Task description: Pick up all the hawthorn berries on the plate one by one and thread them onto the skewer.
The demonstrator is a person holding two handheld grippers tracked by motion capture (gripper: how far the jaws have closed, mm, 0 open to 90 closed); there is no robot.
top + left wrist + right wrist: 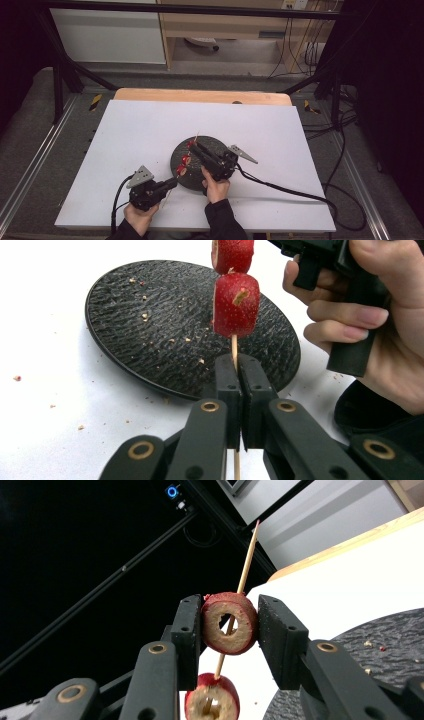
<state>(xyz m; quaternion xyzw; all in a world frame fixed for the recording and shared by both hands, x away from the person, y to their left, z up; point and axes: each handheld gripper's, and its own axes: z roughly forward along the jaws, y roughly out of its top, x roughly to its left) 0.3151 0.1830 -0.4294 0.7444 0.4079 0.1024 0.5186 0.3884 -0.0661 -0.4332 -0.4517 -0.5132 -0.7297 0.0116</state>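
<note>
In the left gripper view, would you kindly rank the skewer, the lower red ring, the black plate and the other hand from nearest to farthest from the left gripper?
1. Skewer: clamped between the left gripper jaws.
2. Lower red ring: threaded on the skewer just above the jaws.
3. Black plate: behind and below.
4. Other hand: off right; too close to call against the plate.

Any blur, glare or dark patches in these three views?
High view: soft, room edges dark, white table sheet evenly lit. Left gripper view: red hollow fruit slice sharp, no glare. Right gripper view: black background, thin wooden skewer crisp, round black textured plate slightly soft.
</note>
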